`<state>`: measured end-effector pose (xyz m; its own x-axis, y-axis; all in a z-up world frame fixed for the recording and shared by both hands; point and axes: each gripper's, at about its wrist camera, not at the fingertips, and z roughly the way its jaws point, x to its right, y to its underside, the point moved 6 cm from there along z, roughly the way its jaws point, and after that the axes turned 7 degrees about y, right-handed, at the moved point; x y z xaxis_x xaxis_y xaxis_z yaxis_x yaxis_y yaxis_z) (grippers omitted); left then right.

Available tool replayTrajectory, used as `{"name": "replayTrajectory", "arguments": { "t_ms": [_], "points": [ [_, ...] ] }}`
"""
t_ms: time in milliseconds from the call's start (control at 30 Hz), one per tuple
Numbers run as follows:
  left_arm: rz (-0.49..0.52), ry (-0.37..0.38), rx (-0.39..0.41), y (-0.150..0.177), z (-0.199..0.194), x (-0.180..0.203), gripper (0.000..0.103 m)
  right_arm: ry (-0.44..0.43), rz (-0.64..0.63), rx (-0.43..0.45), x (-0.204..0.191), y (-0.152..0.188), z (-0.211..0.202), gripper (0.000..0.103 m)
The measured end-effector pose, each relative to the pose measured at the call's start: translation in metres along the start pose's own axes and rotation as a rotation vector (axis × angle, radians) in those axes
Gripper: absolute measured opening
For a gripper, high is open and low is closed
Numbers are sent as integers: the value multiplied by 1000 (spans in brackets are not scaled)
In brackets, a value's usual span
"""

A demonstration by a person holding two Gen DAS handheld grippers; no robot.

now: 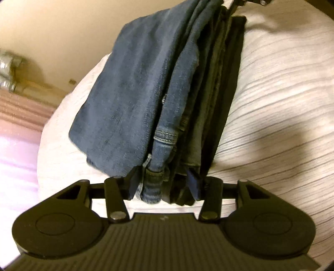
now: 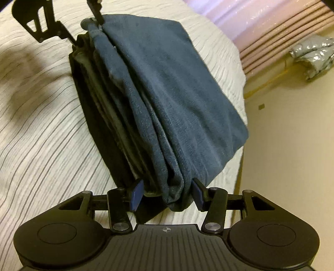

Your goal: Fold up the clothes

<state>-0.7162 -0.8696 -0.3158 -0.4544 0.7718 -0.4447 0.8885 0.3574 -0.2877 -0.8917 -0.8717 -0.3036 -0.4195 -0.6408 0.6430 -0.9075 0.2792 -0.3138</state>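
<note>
A pair of blue jeans (image 1: 133,100), folded into several layers, hangs stretched between my two grippers above a white striped bed (image 1: 281,108). My left gripper (image 1: 165,183) is shut on one end of the folded jeans, near a stitched hem. My right gripper (image 2: 167,193) is shut on the other end of the jeans (image 2: 173,100). Each gripper shows at the top of the other's view: the right gripper (image 1: 246,2) in the left wrist view, the left gripper (image 2: 91,16) in the right wrist view. Dark inner layers of the fold face the bed.
The bed's edge (image 2: 240,68) runs beside the jeans, with beige floor (image 2: 292,146) beyond. A pink striped surface (image 2: 281,41) and a crumpled silver object (image 2: 313,56) lie on the floor side. A shadow falls on the bedcover (image 1: 281,143).
</note>
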Motion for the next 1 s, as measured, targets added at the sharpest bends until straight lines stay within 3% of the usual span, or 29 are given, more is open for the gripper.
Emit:
{"name": "replayTrajectory", "arguments": {
  "t_ms": [67,200,267,300,467,533,633,833,1000],
  "points": [
    [-131,11,-16,6,-14,-10,45,-6,75,-16,8,-2,-9,50],
    [-415,56,-17,20,-46,-18,57,-46,315,-63,19,-5,-31,53],
    [-551,86,4,26,-63,-17,63,-75,474,-92,24,-4,-44,82],
    [-609,102,16,29,-72,-17,68,-92,584,-100,27,-3,-53,87],
    [-846,136,68,44,-110,-14,83,-216,1051,-142,37,5,-89,88],
    [-905,139,85,51,-123,-15,94,-272,1239,-168,37,11,-98,88],
    [-986,143,110,61,-142,-16,95,-322,1434,-212,36,15,-108,88],
    [-1011,151,154,67,-175,-19,96,-250,1407,-197,36,-2,-142,88],
    [-1030,145,176,67,-191,-14,101,-88,1272,-147,29,-23,-179,88]
  ]
}}
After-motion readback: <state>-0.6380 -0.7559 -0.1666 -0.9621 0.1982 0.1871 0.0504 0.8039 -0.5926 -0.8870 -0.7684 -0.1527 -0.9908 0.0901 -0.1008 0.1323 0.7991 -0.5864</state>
